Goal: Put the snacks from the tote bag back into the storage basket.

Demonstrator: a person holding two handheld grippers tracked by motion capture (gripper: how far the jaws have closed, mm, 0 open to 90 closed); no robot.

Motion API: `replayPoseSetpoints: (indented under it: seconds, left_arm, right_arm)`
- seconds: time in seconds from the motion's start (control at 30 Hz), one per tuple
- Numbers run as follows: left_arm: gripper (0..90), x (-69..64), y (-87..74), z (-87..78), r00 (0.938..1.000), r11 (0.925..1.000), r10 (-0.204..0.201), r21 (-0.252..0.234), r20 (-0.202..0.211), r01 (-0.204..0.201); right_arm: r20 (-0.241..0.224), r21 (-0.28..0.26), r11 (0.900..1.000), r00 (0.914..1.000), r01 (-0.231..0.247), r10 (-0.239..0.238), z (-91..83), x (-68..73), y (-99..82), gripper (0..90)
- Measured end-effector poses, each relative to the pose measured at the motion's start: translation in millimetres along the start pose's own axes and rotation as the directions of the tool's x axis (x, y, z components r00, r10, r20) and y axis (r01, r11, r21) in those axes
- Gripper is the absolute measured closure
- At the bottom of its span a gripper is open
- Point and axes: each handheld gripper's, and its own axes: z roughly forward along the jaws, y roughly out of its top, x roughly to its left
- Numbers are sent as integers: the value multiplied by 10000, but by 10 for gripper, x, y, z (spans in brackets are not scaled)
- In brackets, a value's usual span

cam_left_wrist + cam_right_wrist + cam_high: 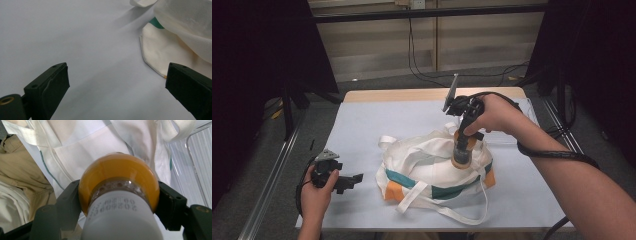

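A white tote bag (432,165) with green and orange panels lies crumpled in the middle of the table, its straps trailing toward the front edge. My right gripper (466,137) points down over the bag's right half, shut on a bottle of orange drink (463,152). In the right gripper view both jaws clamp the bottle (120,172) just below its white cap, with the bag's cloth (82,142) beneath. My left gripper (354,181) lies low at the bag's left, open and holding nothing. In the left gripper view its jaws stand wide apart (117,75) and the bag's edge (180,30) is at the upper right.
A pale cover (362,125) lies over the table, whose wooden far edge (432,94) shows at the back. Black stands (287,110) flank both sides. Cables (422,70) run across the floor behind. Bare cover lies left of and behind the bag.
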Motion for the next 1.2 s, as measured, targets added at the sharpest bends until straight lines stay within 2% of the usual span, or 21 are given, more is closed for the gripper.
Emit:
replayPoseSetpoints:
  seconds: [0.13,0.2,0.23,0.3,0.37,0.47,0.5,0.6,0.7,0.8,0.83,0.97,1.03,1.13,1.2]
  left_arm:
    - [48,-1,0,2,10000,10000,-2,-1,30,2]
    - [48,2,-1,2,10000,10000,9,8,19,-9]
    - [48,1,-2,1,10000,10000,-1,-11,38,1]
    - [48,5,-2,-1,10000,10000,4,24,79,-4]
    - [48,3,-2,1,10000,10000,3,5,38,-3]
    - [48,4,-2,2,10000,10000,21,14,20,-21]
    - [48,11,-2,-2,9999,9998,152,94,35,-152]
    - [48,2,1,1,9999,9999,93,51,47,-93]
    - [48,0,3,1,9999,9999,99,107,57,-100]
    - [48,-3,-3,9,10000,10000,1,76,47,-2]
    - [48,6,-2,3,9999,9998,140,124,43,-141]
    - [48,6,-2,2,9999,9998,127,180,54,-128]
    - [48,-7,-4,9,10000,10000,-31,61,63,30]
    - [48,-10,0,8,10000,10000,64,63,27,-64]
    - [48,-19,2,13,10000,10000,14,31,67,-14]
  right_arm:
    - [31,-43,10000,10000,50,-50,-49,-9,1,301]
    - [-105,-103,9999,9999,-95,94,-94,-15,4,301]
    - [-102,-130,9999,9999,21,-23,-107,-35,0,301]
    - [-167,-191,9997,9997,-182,178,-137,-40,1,301]
    - [-128,-196,9998,9999,-58,56,-149,-56,-3,301]
    - [-82,-218,9997,9999,-109,108,-192,-76,-7,301]
    - [-122,-209,9996,9997,-203,200,-210,-78,-7,302]
    - [-79,-180,9995,9996,-263,261,-268,-99,-8,301]
    - [-8,-225,9997,10000,-93,93,-296,-125,-12,301]
    - [-55,-278,9992,9996,-279,278,-353,-146,-12,301]
    - [-62,-299,9991,9995,-297,296,-364,-155,-14,301]
    - [-46,-361,9985,9992,-404,403,-416,-190,-19,302]
    - [-4,-405,9985,9993,-365,365,-436,-213,-23,302]
    - [-48,-414,9972,9981,-617,616,-475,-243,-26,301]
    - [22,-418,9977,9986,-534,536,-502,-278,-32,302]
